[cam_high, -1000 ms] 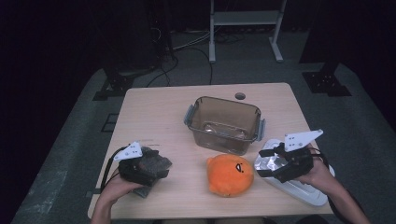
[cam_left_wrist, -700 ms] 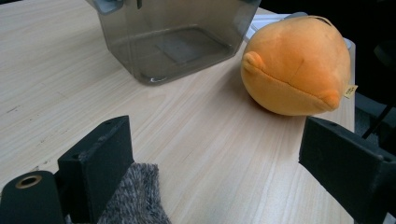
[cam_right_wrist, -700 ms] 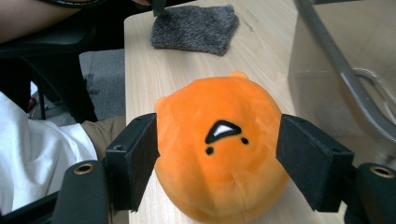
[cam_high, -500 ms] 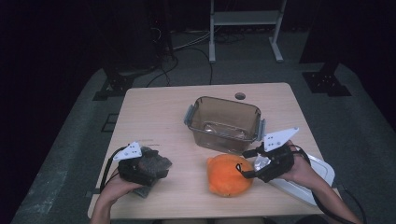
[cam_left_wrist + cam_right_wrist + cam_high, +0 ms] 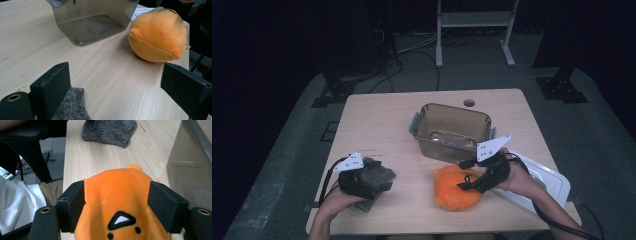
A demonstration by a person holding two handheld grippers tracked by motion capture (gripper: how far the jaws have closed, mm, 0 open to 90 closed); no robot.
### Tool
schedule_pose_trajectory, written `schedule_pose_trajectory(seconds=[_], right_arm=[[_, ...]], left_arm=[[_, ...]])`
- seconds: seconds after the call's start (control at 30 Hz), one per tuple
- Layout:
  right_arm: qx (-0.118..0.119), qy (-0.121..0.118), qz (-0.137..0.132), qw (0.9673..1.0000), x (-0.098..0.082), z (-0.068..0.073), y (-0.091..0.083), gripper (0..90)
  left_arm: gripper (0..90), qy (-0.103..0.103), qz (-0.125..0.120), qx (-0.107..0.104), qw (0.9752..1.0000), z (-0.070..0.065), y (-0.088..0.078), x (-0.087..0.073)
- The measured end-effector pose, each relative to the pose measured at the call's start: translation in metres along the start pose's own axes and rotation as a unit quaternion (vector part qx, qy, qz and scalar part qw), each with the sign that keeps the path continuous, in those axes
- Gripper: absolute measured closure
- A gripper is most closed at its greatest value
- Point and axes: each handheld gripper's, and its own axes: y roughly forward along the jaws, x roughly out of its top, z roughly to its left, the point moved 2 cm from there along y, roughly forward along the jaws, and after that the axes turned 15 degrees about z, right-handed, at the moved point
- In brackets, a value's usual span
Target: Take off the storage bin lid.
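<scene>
The round orange plush toy (image 5: 455,187) is seen on the pale wooden bench (image 5: 377,120) at 6 o'clock from the clear brown plastic tub (image 5: 452,131). The right claw (image 5: 471,176) is set around it — jaws spread wide, one against each flank, not yet squeezing. The left claw (image 5: 371,181) is held wide open and empty at 9 o'clock from the toy, over a grey fuzzy cloth (image 5: 377,172). A white plastic lid (image 5: 548,181) is noted at 3 o'clock.

Bare table (image 5: 377,120) lies open between the grey cloth (image 5: 374,172) and orange plush (image 5: 455,187); the clear bin (image 5: 452,131) blocks passage just behind the plush
</scene>
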Motion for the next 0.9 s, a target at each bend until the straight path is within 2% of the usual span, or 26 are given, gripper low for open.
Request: schedule_pose_trajectory(seconds=[0.33, 0.6, 0.9], right_arm=[[-0.005, 0.006, 0.013, 0.9999, 0.0, -0.006, 0.014, 31.4], [-0.012, 0.007, 0.022, 0.9997, -0.002, -0.005, 0.019, 43.6], [-0.018, 0.015, 0.037, 0.999, -0.005, -0.004, 0.026, 49.4]], left_arm=[[8.3, -0.001, 0.0, 0.001, 1.0, 0.0, 0.0, -0.001], [8.4, 0.0, 0.0, 0.0, 1.0, 0.0, 0.0, 0.0], [8.4, 0.0, 0.0, 0.0, 1.0, 0.0, 0.0, 0.0]])
